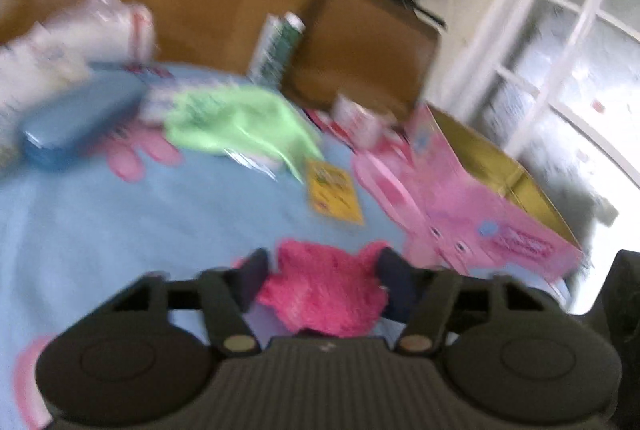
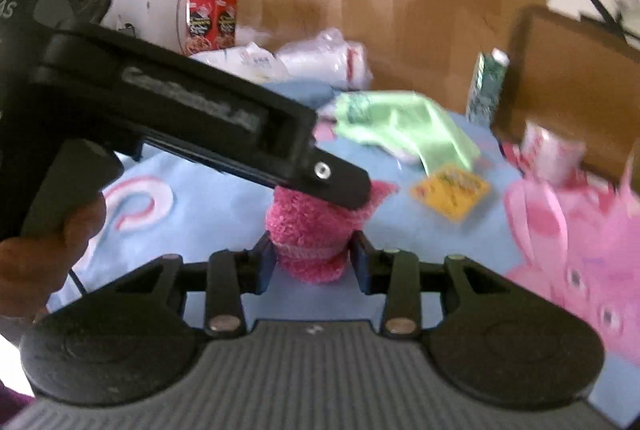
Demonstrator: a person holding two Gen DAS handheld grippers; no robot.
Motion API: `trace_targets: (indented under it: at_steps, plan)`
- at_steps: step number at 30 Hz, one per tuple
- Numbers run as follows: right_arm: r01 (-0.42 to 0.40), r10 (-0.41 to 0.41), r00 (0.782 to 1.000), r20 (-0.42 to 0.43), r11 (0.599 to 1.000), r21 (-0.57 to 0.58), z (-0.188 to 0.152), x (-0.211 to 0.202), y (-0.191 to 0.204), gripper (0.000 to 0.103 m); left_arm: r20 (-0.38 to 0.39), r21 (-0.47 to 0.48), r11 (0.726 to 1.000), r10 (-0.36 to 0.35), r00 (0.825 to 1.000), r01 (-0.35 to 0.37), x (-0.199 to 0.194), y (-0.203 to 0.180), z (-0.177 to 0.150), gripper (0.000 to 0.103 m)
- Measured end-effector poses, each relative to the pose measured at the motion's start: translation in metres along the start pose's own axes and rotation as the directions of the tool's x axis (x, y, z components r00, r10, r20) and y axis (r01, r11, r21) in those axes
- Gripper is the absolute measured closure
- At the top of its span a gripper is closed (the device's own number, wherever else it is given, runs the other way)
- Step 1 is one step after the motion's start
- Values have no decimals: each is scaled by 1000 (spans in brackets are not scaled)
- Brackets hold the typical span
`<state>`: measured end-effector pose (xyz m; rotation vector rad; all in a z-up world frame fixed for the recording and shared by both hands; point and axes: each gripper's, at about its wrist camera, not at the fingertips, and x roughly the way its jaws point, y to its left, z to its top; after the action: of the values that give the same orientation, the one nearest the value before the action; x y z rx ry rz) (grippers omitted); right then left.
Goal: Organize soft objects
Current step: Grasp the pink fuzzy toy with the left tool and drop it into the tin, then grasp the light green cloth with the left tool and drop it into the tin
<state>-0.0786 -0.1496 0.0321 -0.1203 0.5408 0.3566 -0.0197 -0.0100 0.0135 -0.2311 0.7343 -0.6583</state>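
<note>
- the pink fuzzy sock [image 2: 308,230] lies on the light blue bedspread [image 1: 120,214] at the near edge of the clutter, and both your tools are on it at once.
- your right gripper [image 2: 314,258] has the sock's banded end between its pads; they sit right against the fabric on both sides, so it reads as clenched on the sock.
- your left gripper [image 1: 324,270] straddles the far, fluffier end; in the right wrist view its finger lies across the top of the sock, and the left wrist view shows fabric filling the gap between the pads. i judge that a grasp too, though blur keeps it from being certain.
- holding both ends makes sense for a limp thing: you can stretch, fold or roll it rather than drag it.
- your hand [image 2: 60,226] wraps the left tool's handle on the near left.
- the green cloth [image 1: 240,122] lies farther back, untouched, likely another soft piece to sort.
- the yellow packet [image 1: 334,196] lies between the sock and the cloth, and the pink box [image 1: 480,214] stands open to the right, a possible place for the sock.
</note>
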Motion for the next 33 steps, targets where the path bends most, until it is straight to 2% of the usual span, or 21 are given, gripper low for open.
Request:
trace_targets:
  at_steps: [3,5,8,11,16,20,22,24,25,26,28,30,33]
  plan:
    - [4,-4,1000,9,1000,17,-12,-7,-5,61,18,56,997,54,998,-55,5,-23,-8,51]
    - [13,-14,1000,28,999,33,-16,-16,-9,68,-2,72,997,26,1000,-26,9,-36,-5,53]
    - [55,-60,997,58,995,78,-21,-31,-25,70,-8,141,990,10,1000,-9,21,-63,2,53]
    - [123,-141,981,130,982,141,-20,-55,-52,71,10,225,973,-51,999,47,35,-99,21,53]
    - [272,-325,917,232,934,232,-4,-89,-101,70,51,365,920,-175,983,145,68,-163,64,53]
    - [355,-422,881,217,889,288,2,-93,-147,70,48,415,895,-199,979,161,111,-199,85,52]
    - [390,-457,870,182,866,313,1,-86,-167,69,41,414,899,-172,984,140,134,-208,87,43]
    - [437,-505,853,127,827,355,1,-78,-176,52,34,412,905,-132,991,106,152,-213,88,41]
    - [454,-528,842,112,805,383,-1,-78,-183,35,33,404,911,-107,994,84,159,-212,88,41]
    - [459,-546,829,121,788,411,-5,-83,-189,22,35,389,918,-95,995,75,159,-209,89,41]
    - [475,-582,803,130,755,452,-10,-87,-192,17,44,352,932,-108,993,85,152,-196,91,38]
    - [497,-623,771,130,716,491,-9,-87,-188,17,76,326,942,-106,992,75,137,-178,93,36]
    - [465,-673,707,219,675,573,-7,-102,-180,17,142,283,959,-72,987,29,103,-136,93,34]
